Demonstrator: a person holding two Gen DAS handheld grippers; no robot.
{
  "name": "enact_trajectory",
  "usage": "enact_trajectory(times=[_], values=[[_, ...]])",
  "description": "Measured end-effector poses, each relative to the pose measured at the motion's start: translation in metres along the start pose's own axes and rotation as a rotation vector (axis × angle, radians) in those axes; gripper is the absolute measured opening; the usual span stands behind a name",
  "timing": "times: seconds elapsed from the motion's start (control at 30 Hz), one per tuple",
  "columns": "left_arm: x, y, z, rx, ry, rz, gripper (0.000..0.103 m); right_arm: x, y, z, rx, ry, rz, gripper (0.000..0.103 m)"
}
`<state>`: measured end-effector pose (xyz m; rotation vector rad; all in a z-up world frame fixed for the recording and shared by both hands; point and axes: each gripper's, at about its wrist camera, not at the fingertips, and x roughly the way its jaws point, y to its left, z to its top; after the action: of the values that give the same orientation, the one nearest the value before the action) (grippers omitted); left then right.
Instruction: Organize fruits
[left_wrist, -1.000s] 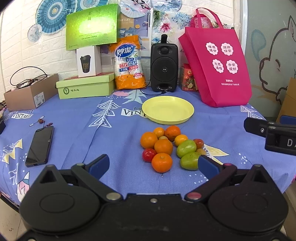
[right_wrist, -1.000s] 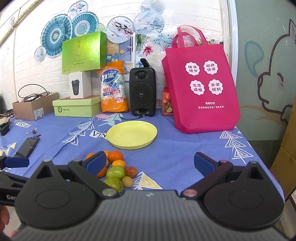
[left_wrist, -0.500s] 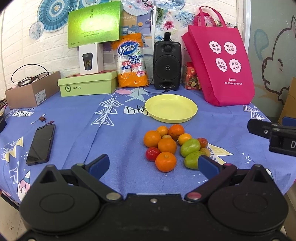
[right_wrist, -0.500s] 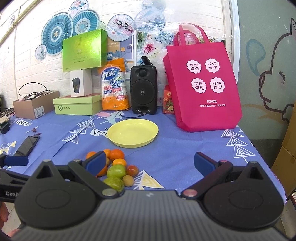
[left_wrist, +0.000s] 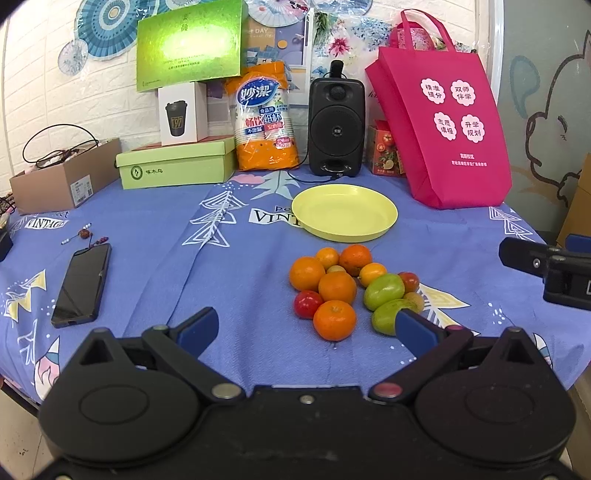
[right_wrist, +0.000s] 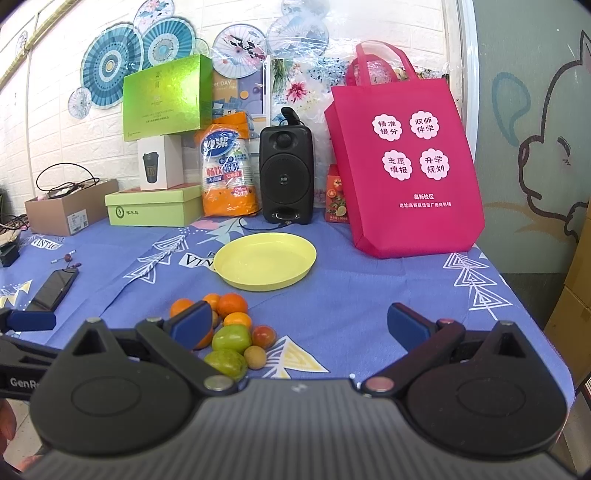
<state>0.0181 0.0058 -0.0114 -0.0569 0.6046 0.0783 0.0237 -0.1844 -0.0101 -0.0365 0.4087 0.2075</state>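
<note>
Ahead of our left gripper (left_wrist: 306, 328), fruit pile (left_wrist: 347, 288) sits loose on blue tablecloth (left_wrist: 229, 280): oranges, green fruits, red tomatoes bunched, touching. Empty yellow plate (left_wrist: 345, 212) just beyond pile, likely destination. We hold left jaws wide, nothing between, nearest orange (left_wrist: 334, 319) lined up ahead. Right gripper (right_wrist: 301, 326) also wide, empty, pile at its left finger. Phone (left_wrist: 82, 283) well off left.

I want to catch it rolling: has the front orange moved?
No. The front orange still sits just as far before the yellow plate.
</note>
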Motion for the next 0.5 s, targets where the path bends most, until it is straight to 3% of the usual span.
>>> enact_trajectory(times=[0.37, 0.5], values=[[0.002, 0.003, -0.001, 0.082, -0.045, -0.044, 0.103, 0.012, -0.008, -0.008, 0.015, 0.023, 0.007, 0.103], [0.014, 0.008, -0.001, 0.097, -0.012, -0.083, 0.103, 0.017, -0.013, -0.008, 0.025, 0.047, 0.063, 0.103]])
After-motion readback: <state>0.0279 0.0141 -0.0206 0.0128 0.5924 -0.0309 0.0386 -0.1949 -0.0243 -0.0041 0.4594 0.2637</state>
